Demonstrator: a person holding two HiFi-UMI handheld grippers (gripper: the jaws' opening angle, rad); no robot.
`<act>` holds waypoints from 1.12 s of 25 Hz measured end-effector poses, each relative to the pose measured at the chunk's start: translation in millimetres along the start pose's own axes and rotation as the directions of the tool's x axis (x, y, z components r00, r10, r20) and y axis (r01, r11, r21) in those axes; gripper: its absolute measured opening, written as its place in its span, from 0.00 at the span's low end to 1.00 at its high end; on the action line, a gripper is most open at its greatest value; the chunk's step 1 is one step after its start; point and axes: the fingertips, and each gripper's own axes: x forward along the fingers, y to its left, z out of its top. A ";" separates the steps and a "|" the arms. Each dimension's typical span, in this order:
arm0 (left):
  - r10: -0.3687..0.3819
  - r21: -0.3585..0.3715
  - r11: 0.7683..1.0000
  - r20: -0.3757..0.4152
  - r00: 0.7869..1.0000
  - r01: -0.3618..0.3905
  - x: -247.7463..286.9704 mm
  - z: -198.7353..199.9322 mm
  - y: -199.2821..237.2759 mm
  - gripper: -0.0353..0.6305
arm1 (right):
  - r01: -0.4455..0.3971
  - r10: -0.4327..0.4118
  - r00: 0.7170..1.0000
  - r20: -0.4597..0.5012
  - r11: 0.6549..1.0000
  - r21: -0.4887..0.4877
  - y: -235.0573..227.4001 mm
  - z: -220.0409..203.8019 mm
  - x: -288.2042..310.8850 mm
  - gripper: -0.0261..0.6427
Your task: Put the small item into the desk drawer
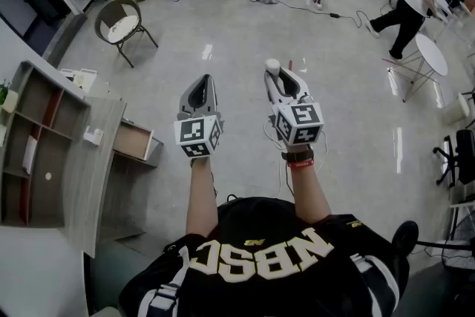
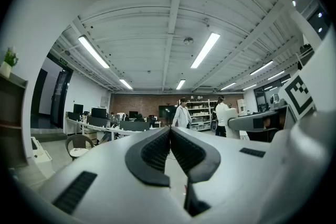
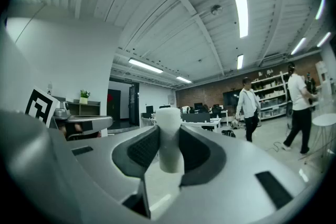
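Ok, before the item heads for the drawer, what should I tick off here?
1. Grip: the white cylinder is clamped between the jaws of the right gripper: ok.
2. Spare hand: the left gripper is empty, jaws together: ok.
3. Access: the drawer is pulled out from the desk: ok.
4. Free room inside the drawer: cannot tell from the head view.
5. Position: not ok; both grippers are over the floor, with the drawer off to the left.
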 end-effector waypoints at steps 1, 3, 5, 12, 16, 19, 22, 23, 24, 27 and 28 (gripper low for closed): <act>0.003 -0.001 1.000 0.000 1.000 -0.003 -3.7 -1.3 8.1 0.08 | -0.001 0.001 1.000 -0.006 1.000 -0.003 8.7 -2.5 4.0 0.22; 0.003 -0.004 1.000 -0.002 1.000 -0.003 -11.2 -4.8 24.1 0.08 | -0.001 0.001 1.000 -0.014 1.000 0.002 25.7 -8.0 13.1 0.22; -0.007 -0.004 1.000 -0.013 1.000 0.007 -18.1 -10.6 39.3 0.08 | 0.004 -0.004 1.000 -0.012 0.999 0.034 40.9 -13.6 23.9 0.22; 0.026 -0.004 1.000 -0.069 0.997 -0.026 -45.6 -27.8 100.2 0.08 | -0.030 0.026 0.999 0.032 0.995 0.099 100.7 -14.6 58.4 0.22; 0.081 -0.020 0.996 -0.090 0.993 -0.083 -61.1 -38.7 134.9 0.08 | -0.105 0.105 0.994 0.001 0.992 0.067 141.8 -20.7 83.4 0.21; 0.168 0.034 0.986 -0.150 0.974 -0.164 -70.4 -48.7 167.3 0.08 | -0.173 0.174 0.985 -0.018 0.984 0.048 174.7 -18.9 105.4 0.21; 0.267 0.063 0.964 -0.190 0.945 -0.260 -85.5 -55.9 203.8 0.08 | -0.254 0.256 0.965 -0.052 0.966 0.038 211.2 -21.7 129.8 0.21; 0.297 0.057 0.955 -0.189 0.936 -0.292 -91.8 -58.3 215.9 0.08 | -0.282 0.284 0.956 -0.067 0.959 0.034 222.5 -27.4 139.6 0.21; 0.329 0.052 0.944 -0.186 0.926 -0.325 -98.3 -61.0 229.3 0.08 | -0.311 0.313 0.946 -0.080 0.950 0.030 235.0 -33.7 150.2 0.21; 0.415 0.050 0.909 -0.170 0.894 -0.413 -115.6 -65.9 273.0 0.08 | -0.388 0.388 0.916 -0.102 0.921 0.028 274.9 -50.4 181.8 0.21; 0.442 0.052 0.897 -0.167 0.882 -0.440 -119.9 -66.7 286.6 0.08 | -0.409 0.410 0.906 -0.105 0.912 0.030 286.2 -53.7 191.9 0.21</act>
